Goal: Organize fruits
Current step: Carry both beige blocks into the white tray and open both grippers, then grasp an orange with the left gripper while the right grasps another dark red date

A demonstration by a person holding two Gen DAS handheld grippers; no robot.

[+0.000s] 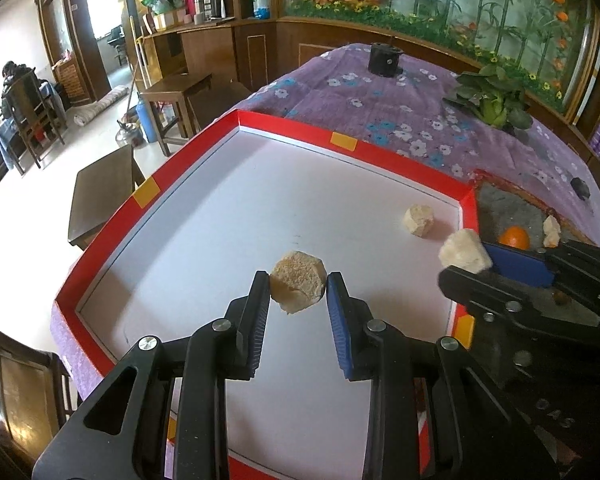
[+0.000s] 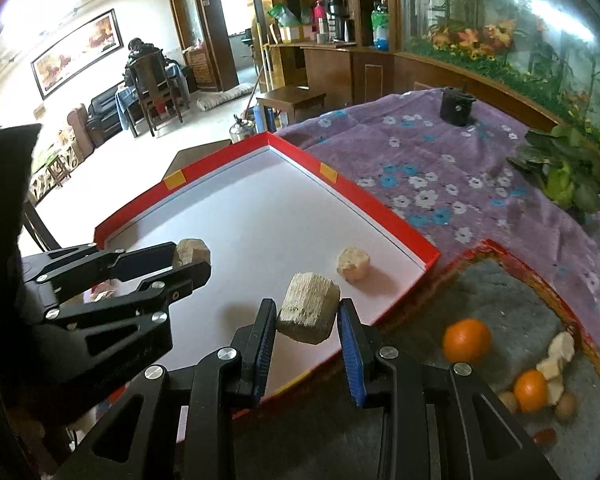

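Two surfaces fill the frames: a purple floral cloth (image 2: 440, 184), then a red-rimmed white tray (image 1: 400, 162) (wood-panelled room behind). Each gripper, left (image 1: 298, 280) and right (image 2: 308, 310), is clamped on a pale faceted chunk (image 1: 297, 287) (image 2: 309, 309) above the tray, long axis unclear.

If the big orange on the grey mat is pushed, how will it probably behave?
The big orange looks round and smooth, so it would probably roll rather than slide. The grey mat looks soft, which may slow it. Its raised red edge would likely stop it.
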